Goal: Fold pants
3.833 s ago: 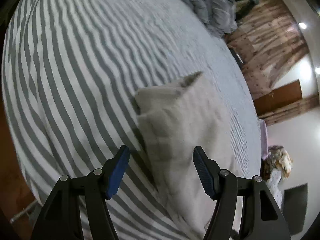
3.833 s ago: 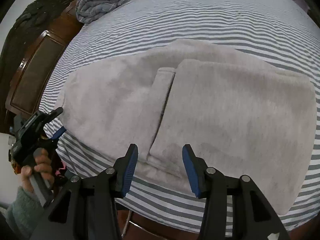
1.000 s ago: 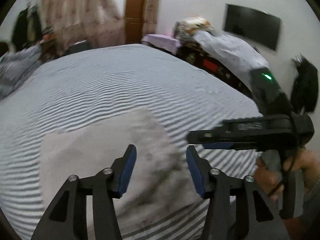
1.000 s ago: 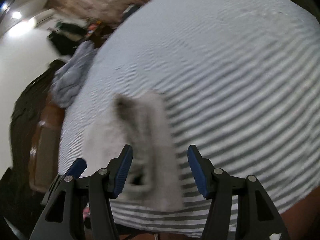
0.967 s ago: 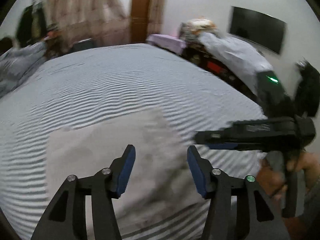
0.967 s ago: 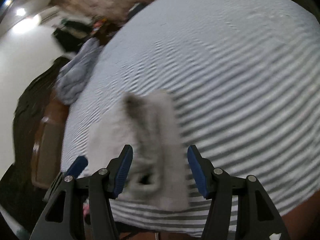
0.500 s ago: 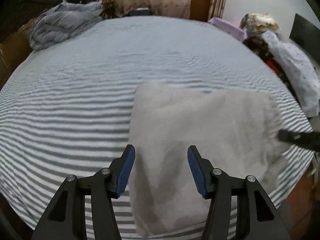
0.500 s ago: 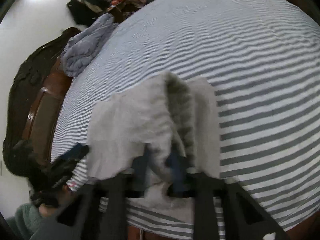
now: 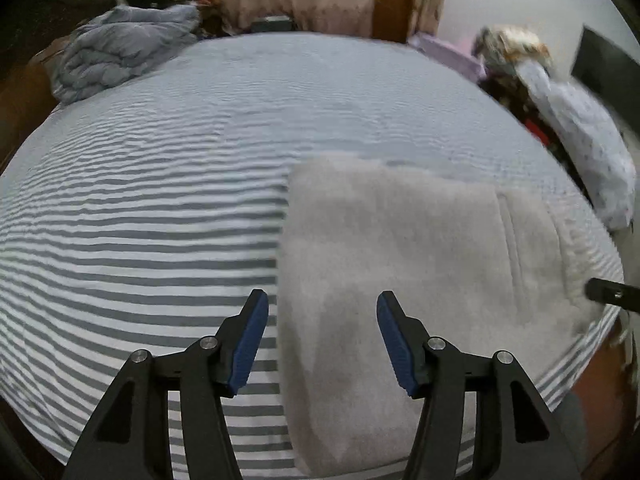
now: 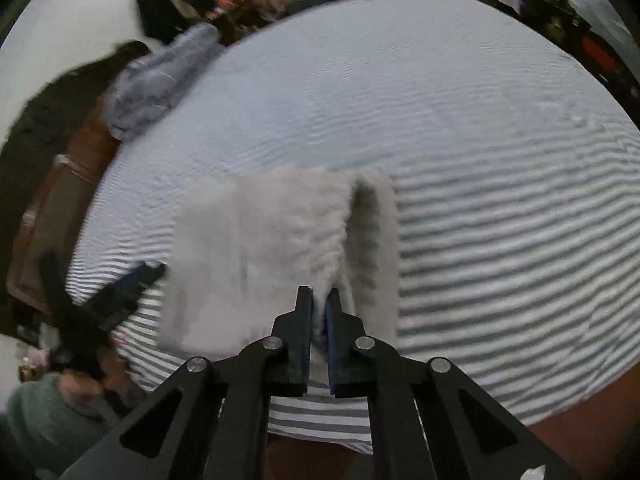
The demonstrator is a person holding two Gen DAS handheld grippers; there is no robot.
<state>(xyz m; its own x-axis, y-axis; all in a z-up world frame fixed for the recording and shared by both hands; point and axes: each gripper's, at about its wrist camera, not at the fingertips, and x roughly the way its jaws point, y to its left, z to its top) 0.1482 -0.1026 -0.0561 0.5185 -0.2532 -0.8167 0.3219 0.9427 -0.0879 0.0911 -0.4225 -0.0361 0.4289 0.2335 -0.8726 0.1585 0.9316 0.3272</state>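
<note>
Here, pants (image 10: 256, 248) edge pinched in right claw (image 10: 319, 312), left claw (image 9: 318, 338) spread above them

Dim, even indoor light fills both fisheye views, with black vignetting at the corners and strong bulging of the striped bed (image 9: 160, 200). A bright ceiling glare sits top left in the right wrist view. Motion blur smears the pants (image 10: 260, 248) and room edges.
</note>
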